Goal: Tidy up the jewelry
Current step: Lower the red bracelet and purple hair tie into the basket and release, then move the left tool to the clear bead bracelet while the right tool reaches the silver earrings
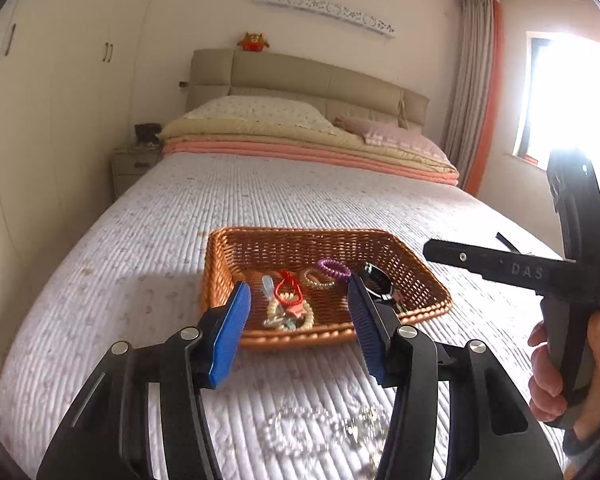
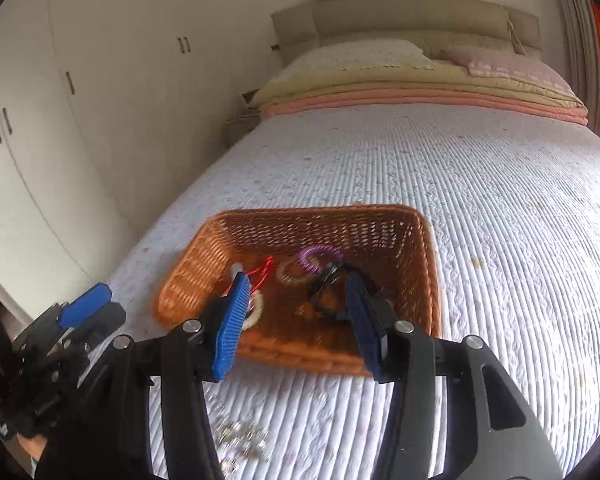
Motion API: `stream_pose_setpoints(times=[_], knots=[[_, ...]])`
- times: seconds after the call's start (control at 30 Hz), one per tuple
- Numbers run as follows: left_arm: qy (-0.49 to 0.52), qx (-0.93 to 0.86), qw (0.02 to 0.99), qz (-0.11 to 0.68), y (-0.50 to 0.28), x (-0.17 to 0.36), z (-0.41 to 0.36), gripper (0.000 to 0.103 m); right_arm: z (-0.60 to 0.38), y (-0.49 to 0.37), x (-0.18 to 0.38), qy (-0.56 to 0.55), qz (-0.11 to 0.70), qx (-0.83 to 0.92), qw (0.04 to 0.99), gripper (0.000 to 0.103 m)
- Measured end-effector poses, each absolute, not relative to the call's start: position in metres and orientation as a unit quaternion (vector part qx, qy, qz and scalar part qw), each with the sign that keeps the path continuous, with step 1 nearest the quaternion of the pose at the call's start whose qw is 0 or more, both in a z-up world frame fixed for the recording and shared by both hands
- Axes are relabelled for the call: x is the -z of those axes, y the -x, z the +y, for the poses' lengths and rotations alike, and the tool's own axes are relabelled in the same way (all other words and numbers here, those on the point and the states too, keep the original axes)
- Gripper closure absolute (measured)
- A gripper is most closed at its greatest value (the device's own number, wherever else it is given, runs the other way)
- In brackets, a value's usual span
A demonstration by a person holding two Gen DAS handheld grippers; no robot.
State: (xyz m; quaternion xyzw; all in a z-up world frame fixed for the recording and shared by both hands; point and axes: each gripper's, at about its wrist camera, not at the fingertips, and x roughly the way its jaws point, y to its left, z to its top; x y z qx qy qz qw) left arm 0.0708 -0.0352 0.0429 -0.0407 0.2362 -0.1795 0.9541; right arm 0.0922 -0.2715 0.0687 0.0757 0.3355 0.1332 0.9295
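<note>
From the left wrist, the left gripper (image 1: 298, 320) hung over the white quilted bed (image 1: 340, 204) with its blue pads parted and nothing between them; I took that to mean it was free for whatever piece came next. Ahead sat the shallow brown wicker basket (image 1: 228, 264), and in it lay the purple coil hair tie (image 1: 333, 268), a pale beaded bracelet (image 1: 318, 279), a red cord loop (image 1: 287, 290), a cream pearl bracelet (image 1: 290, 312) and a black-strapped wristwatch (image 1: 378, 280); gathered in one tray, they looked already sorted. Nearer the camera, below the jaws, a clear crystal bead strand (image 1: 320, 428) lay loose on the bed, blurred, outside the basket, so by my reckoning it was the piece left to deal with. This view alone showed a hand (image 1: 568, 372) wrapped round the black handle of the other tool at the right edge, and the bright window (image 1: 572, 100).

From the right wrist, the right gripper (image 2: 296, 316) stood likewise open and empty, aimed down at the same basket (image 2: 188, 276); the purple tie (image 2: 320, 258) and dark watch (image 2: 332, 280) showed between its pads. Only here could I see the left gripper's fingers (image 2: 85, 306) from the side at the lower left, and the white wardrobe doors (image 2: 100, 80); the crystal strand (image 2: 240, 436) was a smear near the bottom.
</note>
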Motion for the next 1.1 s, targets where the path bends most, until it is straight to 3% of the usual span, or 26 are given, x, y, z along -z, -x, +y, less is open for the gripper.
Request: stream_pose_setpoints(times=[0.47,0.67,1.0,1.1], knots=[[0.053,0.175,0.930,0.318,-0.053,0.012,-0.015,0.055,-0.235,-0.012,-0.004,0.018,0.353,-0.168,0.920,0.057],[0.059,0.176,0.922,0.339,-0.063,0.035,-0.018,0.055,-0.241,-0.015,0.020,0.004,0.382,-0.165,0.909,0.064],[0.055,0.160,0.906,0.388,-0.076,0.060,-0.024,0.055,-0.226,-0.034,0.047,0.024,0.435,-0.162,0.885,0.066],[0.058,0.159,0.901,0.399,-0.080,0.065,-0.024,0.055,-0.224,-0.035,0.047,0.024,0.436,-0.173,0.883,0.084]])
